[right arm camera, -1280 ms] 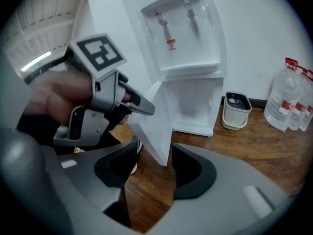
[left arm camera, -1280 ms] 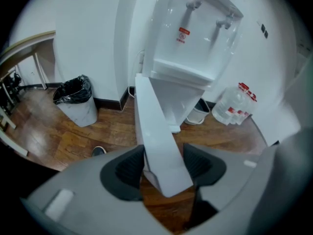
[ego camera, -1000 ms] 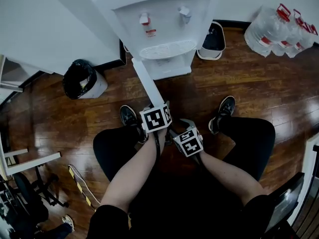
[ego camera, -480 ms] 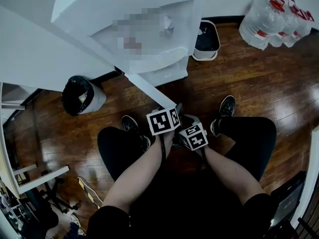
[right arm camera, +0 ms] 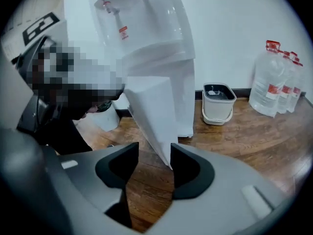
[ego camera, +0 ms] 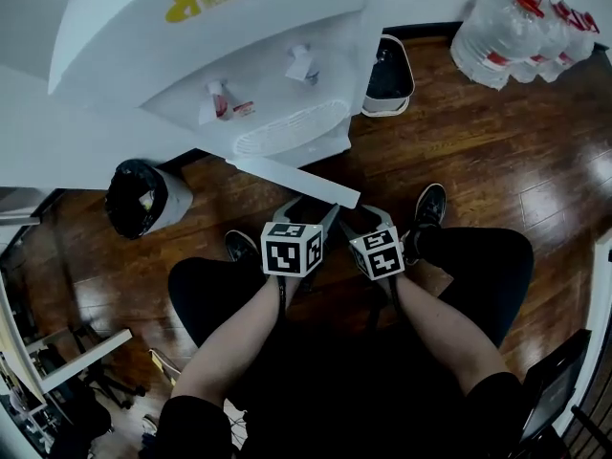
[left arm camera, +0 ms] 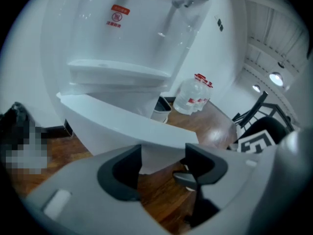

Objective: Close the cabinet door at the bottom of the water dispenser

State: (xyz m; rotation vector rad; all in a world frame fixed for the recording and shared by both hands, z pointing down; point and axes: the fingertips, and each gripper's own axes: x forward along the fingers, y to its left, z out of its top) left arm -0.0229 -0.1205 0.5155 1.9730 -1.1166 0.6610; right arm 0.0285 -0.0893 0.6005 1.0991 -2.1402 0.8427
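The white water dispenser (ego camera: pixel 239 75) stands at the top of the head view. Its bottom cabinet door (ego camera: pixel 287 175) stands out from it as a white panel, slanting toward my knees. My left gripper (ego camera: pixel 308 210) is at the door's free end. In the left gripper view the door (left arm camera: pixel 122 126) runs across, and its lower part shows between the jaws of my left gripper (left arm camera: pixel 164 168), which have just been closing but stay wide, pads off it. My right gripper (ego camera: pixel 368 220) is beside it. My right gripper (right arm camera: pixel 154 168) has its jaws a little narrower than before, with the edge of the door (right arm camera: pixel 151 106) between them, close to the right one.
A black-bagged bin (ego camera: pixel 143 199) stands left of the dispenser and a white bucket (ego camera: pixel 387 70) to its right. Several large water bottles (ego camera: pixel 516 27) sit at the top right. My shoe (ego camera: pixel 430 207) rests on the wooden floor. A chair (ego camera: pixel 555 381) is at the lower right.
The door now lies more across the dispenser's front instead of pointing straight at me. Both grippers have moved along with its free end, and the dispenser sits lower and nearer in view.
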